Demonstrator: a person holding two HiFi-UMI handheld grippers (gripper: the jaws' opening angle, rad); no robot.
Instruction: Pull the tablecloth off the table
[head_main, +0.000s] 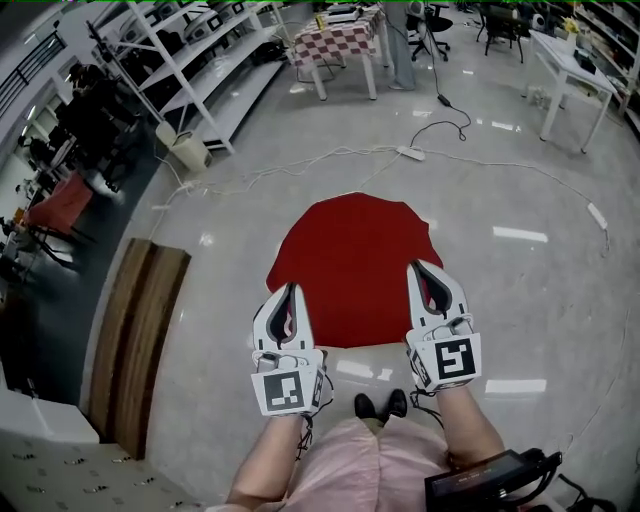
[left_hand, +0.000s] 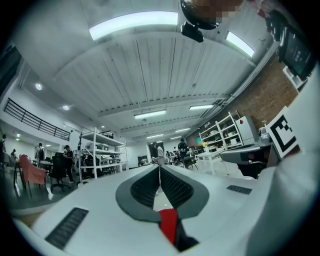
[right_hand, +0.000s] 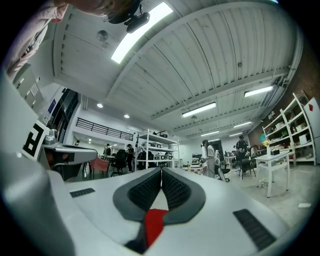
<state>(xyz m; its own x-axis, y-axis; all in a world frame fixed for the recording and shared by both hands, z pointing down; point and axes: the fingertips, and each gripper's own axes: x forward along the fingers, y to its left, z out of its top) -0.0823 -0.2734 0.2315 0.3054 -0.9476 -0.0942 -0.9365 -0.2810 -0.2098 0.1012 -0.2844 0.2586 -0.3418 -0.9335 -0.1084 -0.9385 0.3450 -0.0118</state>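
Two claws, both clamped: the left claw (left_hand: 160, 169) has its jaws pressed together with a fold of the red tablecloth (head_main: 350, 260) pinched at their root, and the right claw (right_hand: 161, 171) grips a second fold the same way. Both point about level, side by side and apart, with the cloth's near hem running between them. From there the cloth spreads forward over the glossy floor (head_main: 520, 300). No tabletop shows beneath it, and I cannot tell whether its far edge lies on the floor or floats above it. A long brown wooden slab (head_main: 140, 340) stands off to the left, apart from the cloth. By my reading the pull is at or near its end. To do it well, both grips should be firm and the two hands should travel together at one height, so the hem is taut and neither corner slips. The trailing edge should clear the white power strip (head_main: 410, 153) ahead and the person's shoes (head_main: 380, 404) below
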